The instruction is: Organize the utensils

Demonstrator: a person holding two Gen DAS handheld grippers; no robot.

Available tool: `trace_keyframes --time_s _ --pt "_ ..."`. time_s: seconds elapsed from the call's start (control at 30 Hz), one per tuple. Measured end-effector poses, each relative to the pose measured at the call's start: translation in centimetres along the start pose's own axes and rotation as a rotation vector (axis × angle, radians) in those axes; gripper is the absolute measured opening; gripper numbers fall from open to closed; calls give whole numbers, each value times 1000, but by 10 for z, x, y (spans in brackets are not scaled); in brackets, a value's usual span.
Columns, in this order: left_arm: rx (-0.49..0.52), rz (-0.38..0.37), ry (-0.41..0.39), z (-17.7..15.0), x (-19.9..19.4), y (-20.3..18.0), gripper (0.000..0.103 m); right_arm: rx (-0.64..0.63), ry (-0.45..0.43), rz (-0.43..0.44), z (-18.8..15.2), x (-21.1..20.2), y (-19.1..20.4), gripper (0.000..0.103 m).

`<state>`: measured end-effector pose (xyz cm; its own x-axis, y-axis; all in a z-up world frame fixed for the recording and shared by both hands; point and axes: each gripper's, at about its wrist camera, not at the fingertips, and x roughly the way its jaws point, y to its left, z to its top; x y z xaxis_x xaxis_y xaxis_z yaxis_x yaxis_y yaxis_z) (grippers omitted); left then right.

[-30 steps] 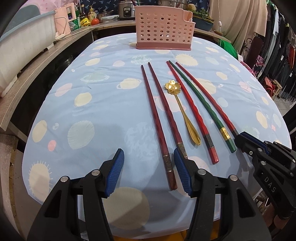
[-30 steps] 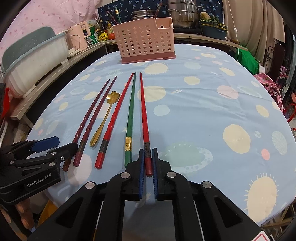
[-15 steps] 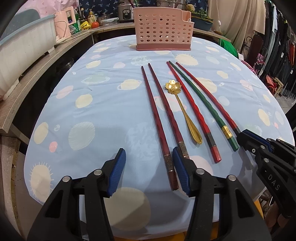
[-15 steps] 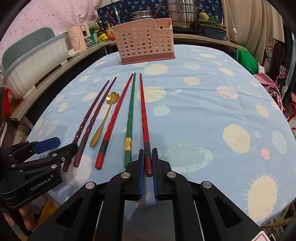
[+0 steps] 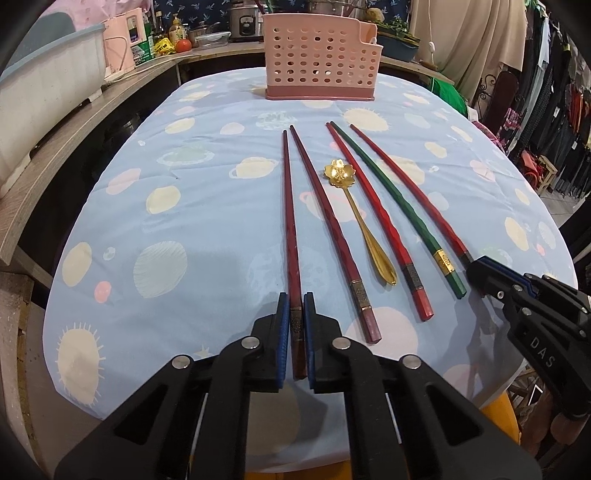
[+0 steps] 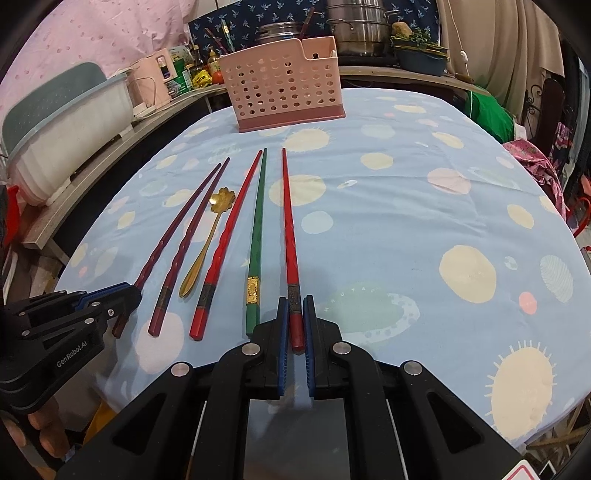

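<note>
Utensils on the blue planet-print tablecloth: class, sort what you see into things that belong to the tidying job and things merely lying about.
Belongs to the job:
- dark red chopstick, left gripper just closed on it
- bright red chopstick in right gripper
- green chopstick
- gold flower-headed spoon
- pink perforated plastic holder

Lying about:
- steel pots
- white tub

The left gripper [image 5: 296, 325] is angled down at the table, its jaws just closed onto the butt of a dark chopstick [image 5: 290, 229]. The right gripper [image 6: 295, 325] is likewise tilted down, clamped on a red chopstick [image 6: 290, 236]. Fingers [image 6: 44, 435] are seen under the left gripper.
</note>
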<state>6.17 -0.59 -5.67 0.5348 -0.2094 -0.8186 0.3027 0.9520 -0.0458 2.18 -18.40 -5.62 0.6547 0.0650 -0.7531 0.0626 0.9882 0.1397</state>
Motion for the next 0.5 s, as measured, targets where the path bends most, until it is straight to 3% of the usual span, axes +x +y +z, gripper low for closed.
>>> trace_keyframes --time_s 0.5 --pt "-52 -11 -75 35 -31 19 7 62 -105 9 35 -33 -21 7"
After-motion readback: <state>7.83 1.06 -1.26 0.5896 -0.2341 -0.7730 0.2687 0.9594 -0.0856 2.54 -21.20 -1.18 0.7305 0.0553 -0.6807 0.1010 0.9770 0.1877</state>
